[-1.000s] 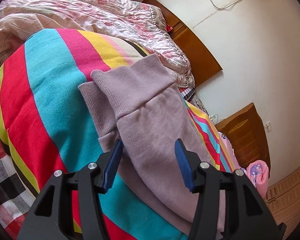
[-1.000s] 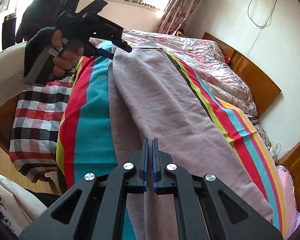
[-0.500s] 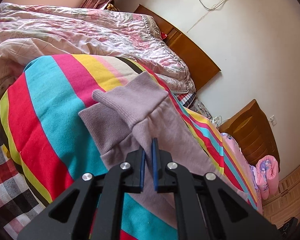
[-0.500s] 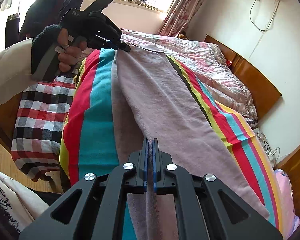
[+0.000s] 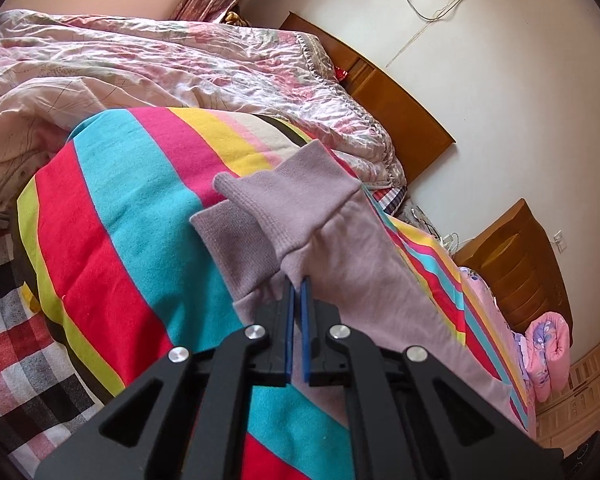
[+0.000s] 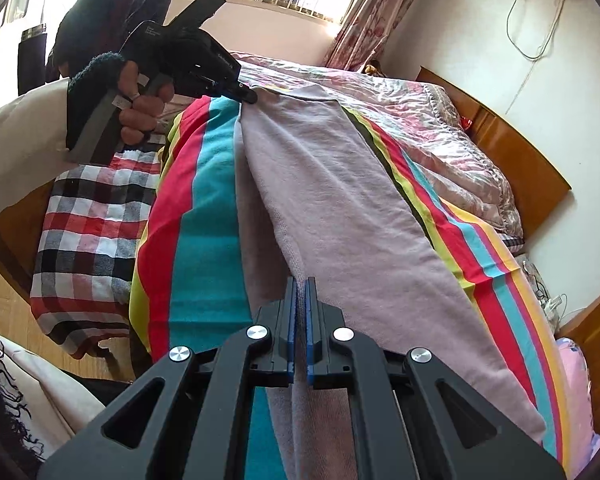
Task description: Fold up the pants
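on the striped blanket (image 6: 204, 216) covering the bed, the mauve pants (image 6: 340, 216) lay lengthwise with the two legs stacked, ribbed cuffs (image 5: 276, 208) at the far end and the waist end nearest the right wrist camera. the left gripper (image 5: 297, 280) had its blue pads pressed together on a pinch of cloth just below the cuffs, the fabric puckering up to the pads; the same tool, gripped in the person's left hand (image 6: 140, 100), appeared in the right wrist view at the far end of the garment. the right gripper (image 6: 301, 282) was likewise pinched on the near end, with a ridge of cloth rising into its pads. judgement: both ends were secured and the step in hand was carrying the cuff end over toward the waist for a half fold. to do it well, both pinches should hold both layers, not the top leg alone; this could not be confirmed from either view. the left tool should lift enough to clear the blanket, travel straight along the leg line, and keep light tension so the long edges stay aligned. the loose blanket could drag or bunch beneath. the rumpled quilt (image 5: 180, 68) lay close beside the cuffs and should be avoided.
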Action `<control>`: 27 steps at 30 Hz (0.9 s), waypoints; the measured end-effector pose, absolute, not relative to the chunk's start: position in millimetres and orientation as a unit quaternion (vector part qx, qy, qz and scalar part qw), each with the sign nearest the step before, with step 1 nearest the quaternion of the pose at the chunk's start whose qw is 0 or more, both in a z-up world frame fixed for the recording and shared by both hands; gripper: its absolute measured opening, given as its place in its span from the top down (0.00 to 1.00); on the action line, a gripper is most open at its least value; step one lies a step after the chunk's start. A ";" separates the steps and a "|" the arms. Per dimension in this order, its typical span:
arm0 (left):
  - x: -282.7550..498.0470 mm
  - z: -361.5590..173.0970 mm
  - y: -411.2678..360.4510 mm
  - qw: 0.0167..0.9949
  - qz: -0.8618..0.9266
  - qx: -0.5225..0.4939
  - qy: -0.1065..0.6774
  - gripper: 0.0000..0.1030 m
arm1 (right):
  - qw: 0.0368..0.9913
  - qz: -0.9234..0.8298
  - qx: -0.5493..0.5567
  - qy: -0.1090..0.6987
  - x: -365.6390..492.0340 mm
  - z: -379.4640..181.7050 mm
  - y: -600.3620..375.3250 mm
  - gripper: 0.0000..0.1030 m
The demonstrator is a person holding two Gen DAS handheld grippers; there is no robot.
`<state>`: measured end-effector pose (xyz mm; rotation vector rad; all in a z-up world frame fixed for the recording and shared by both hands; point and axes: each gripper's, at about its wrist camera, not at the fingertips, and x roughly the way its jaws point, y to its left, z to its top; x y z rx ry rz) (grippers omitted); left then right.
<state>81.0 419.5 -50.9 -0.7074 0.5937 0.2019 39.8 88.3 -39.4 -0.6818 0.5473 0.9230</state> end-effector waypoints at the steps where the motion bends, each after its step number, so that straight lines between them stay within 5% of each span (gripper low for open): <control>1: 83.2 -56.7 420.4 0.887 0.100 -0.341 0.295 0.98 | 0.800 0.433 -0.320 0.265 41.1 -47.2 90.0 0.98; 7: 82.5 -75.8 429.0 0.872 0.076 -0.384 0.295 0.97 | 0.793 0.437 -0.320 0.280 39.9 -61.4 93.1 0.98; 10: 86.9 -71.1 432.1 0.870 0.070 -0.391 0.292 0.79 | 0.794 0.437 -0.317 0.280 41.8 -58.9 91.8 0.98; 13: 97.0 -73.4 436.3 0.863 0.065 -0.406 0.293 0.77 | 0.794 0.436 -0.315 0.283 42.0 -61.0 92.0 0.98; 17: 102.0 -74.0 434.2 0.863 0.074 -0.406 0.290 0.94 | 0.795 0.436 -0.313 0.283 43.7 -60.3 92.9 0.98; 23: 86.9 -31.4 418.6 0.898 0.085 -0.345 0.261 0.95 | 0.804 0.436 -0.315 0.253 37.9 -33.8 84.5 0.98; 27: 92.8 -55.1 419.5 0.888 0.113 -0.331 0.299 0.95 | 0.788 0.448 -0.314 0.282 38.7 -58.5 91.7 0.98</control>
